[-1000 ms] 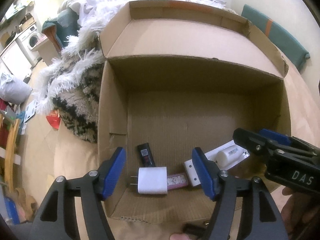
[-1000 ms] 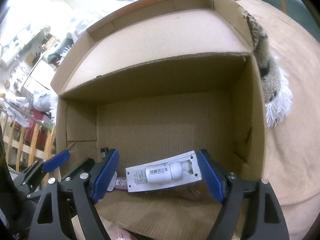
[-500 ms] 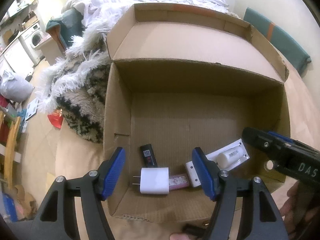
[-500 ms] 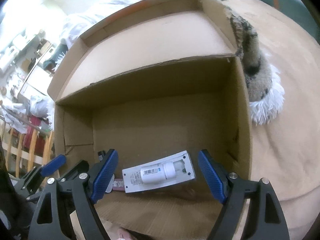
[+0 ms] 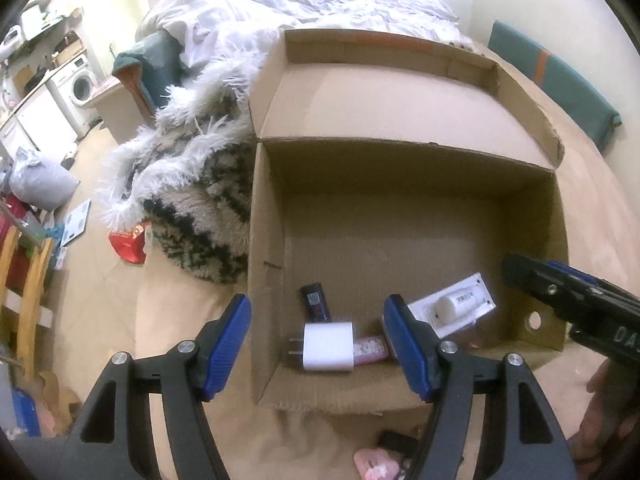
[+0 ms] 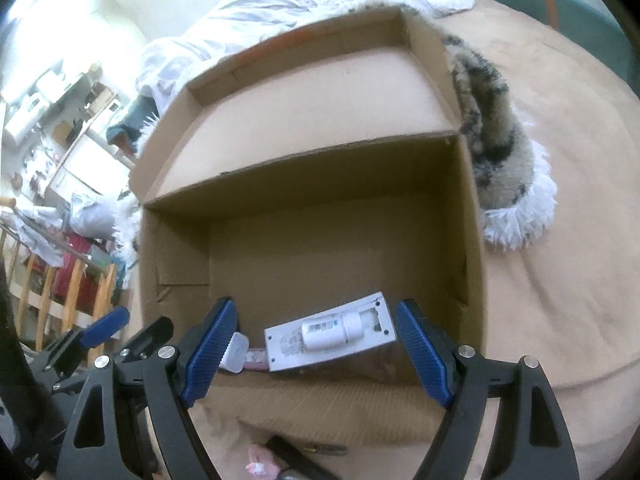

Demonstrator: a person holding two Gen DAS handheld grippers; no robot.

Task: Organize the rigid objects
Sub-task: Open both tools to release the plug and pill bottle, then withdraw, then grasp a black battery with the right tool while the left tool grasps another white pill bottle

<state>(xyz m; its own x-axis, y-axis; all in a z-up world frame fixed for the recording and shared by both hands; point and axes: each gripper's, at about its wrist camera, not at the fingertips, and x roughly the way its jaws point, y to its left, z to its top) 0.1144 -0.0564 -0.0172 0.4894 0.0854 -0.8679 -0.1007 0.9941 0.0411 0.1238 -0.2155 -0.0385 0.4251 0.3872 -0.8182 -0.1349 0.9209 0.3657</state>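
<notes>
Both of my grippers hang above the near edge of the cardboard box (image 5: pixel 400 216), and both are released: the left gripper (image 5: pixel 318 346) and the right gripper (image 6: pixel 316 354) have their blue pads apart with nothing pressed between them.

Four things already lie in the box, in a row along its near wall: a black stick (image 5: pixel 316 302), a white charger (image 5: pixel 329 347) with its prongs to the left, a pink item (image 5: pixel 370 347) just beside it, and a white blister pack with a small bottle (image 6: pixel 330 334).

What I judge is not yet organized lies outside the box, on the beige cover close under my hands: a pink object (image 5: pixel 374 465) and a dark object (image 5: pixel 394 440) beside it. Both are partly cut by the picture edge, so I cannot tell what they are.

The relation that matters: these lie behind and below the jaws, nearer to me than the box. In the right view the dark object runs slantwise, so I think the jaws must cross its short side. Neither hand is clearly nearer.
</notes>
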